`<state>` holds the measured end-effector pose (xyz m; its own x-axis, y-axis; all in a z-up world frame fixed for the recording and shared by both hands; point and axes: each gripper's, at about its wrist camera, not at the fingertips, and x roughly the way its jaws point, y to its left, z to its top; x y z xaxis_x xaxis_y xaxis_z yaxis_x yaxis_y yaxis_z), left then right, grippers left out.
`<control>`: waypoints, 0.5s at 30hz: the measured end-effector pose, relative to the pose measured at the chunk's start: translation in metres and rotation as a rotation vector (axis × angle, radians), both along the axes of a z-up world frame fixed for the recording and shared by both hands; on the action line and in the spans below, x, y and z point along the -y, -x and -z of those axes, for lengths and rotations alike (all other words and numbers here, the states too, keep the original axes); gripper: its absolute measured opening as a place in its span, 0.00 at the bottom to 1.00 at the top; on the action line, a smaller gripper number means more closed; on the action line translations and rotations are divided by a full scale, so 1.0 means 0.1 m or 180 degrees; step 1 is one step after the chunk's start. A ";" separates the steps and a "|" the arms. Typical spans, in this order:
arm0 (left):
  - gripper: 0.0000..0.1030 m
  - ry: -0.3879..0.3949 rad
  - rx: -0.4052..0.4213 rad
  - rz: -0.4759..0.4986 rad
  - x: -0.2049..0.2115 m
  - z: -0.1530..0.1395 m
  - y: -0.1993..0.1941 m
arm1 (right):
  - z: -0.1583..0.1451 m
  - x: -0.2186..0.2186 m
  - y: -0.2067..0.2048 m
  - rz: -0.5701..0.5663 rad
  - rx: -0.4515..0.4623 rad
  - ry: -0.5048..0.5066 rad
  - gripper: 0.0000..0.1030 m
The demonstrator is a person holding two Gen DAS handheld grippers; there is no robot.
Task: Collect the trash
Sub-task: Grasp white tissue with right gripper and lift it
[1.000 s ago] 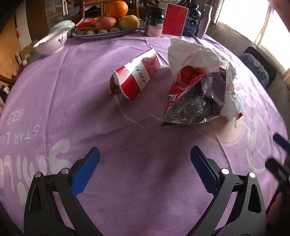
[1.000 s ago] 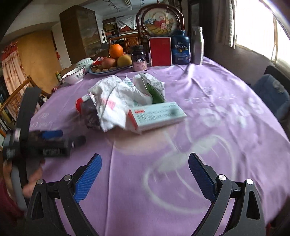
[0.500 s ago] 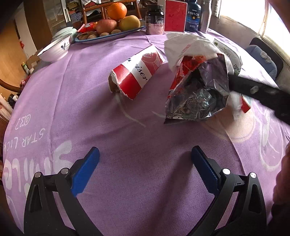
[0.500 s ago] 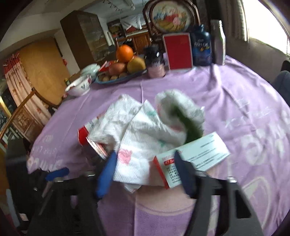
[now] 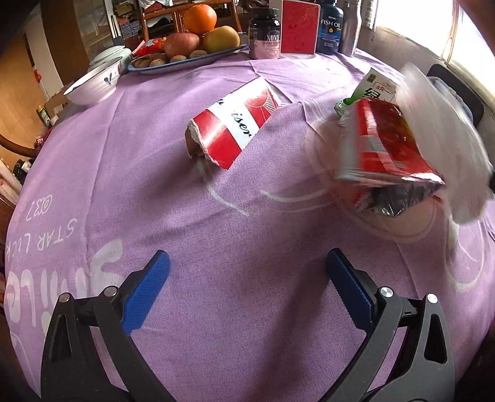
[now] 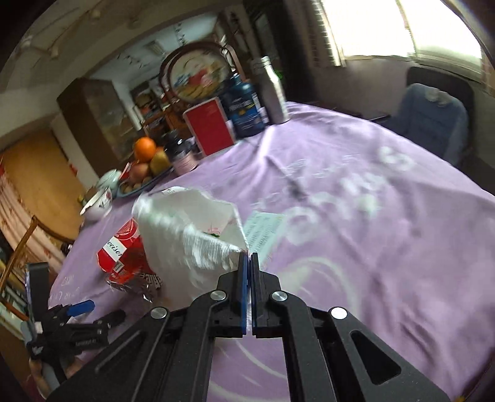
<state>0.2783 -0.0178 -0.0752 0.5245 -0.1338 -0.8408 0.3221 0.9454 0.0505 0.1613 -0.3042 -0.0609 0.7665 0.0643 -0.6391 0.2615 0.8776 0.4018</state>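
**A:** So where's the right gripper [image 6: 247, 263] at? Looks like its blue pads are pressed together at bottom centre of the right wrist view, clamped on a corner of the white paper towel [image 6: 188, 228].

**B:** Yep, the towel fans out up and to the left from the tips, crumpled and motion-blurred, with a faint pink print on it. Under its left edge is the red snack bag [image 6: 126, 263], silver foil inside showing at the torn mouth. Just right of the towel a flat box [image 6: 263, 232] lies on the purple tablecloth [image 6: 371, 247]; its print is too blurry to read.

**A:** And the left gripper [image 5: 247, 278]?

**B:** Fingers spread wide at the bottom of the left wrist view, nothing between them, hovering over bare cloth. The trash is well beyond it: a torn red-and-white carton [image 5: 235, 123] lying on its side at centre, script on it reading "iser". At right the snack bag [image 5: 383, 154] and the towel [image 5: 445, 139] are blurred. Behind them, a green-and-white carton [image 5: 377, 89] with Chinese characters.

**A:** Any other readable text?

**B:** Cloth at left says "STAR LUCK". At the top edge, a dark jar [image 5: 264, 34] marked "NONIE", a plain red box [image 5: 299, 27], and a blue bottle [image 5: 330, 27] reading "FISH OIL".
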 end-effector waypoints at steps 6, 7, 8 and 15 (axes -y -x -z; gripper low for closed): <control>0.95 0.0000 0.0000 0.0002 0.00 0.00 0.00 | -0.12 -0.07 0.35 -0.0135 0.0100 0.0100 0.05; 0.95 0.0000 -0.0001 0.0002 0.00 0.00 0.00 | -0.17 -0.10 0.39 -0.0169 0.0151 0.0098 0.05; 0.95 0.0000 -0.0001 0.0001 0.00 0.00 -0.01 | -0.23 -0.12 0.45 -0.0215 0.0222 0.0088 0.05; 0.95 0.0000 -0.0002 0.0000 0.00 0.00 -0.01 | -0.44 -0.23 0.50 -0.0477 0.0409 -0.0124 0.23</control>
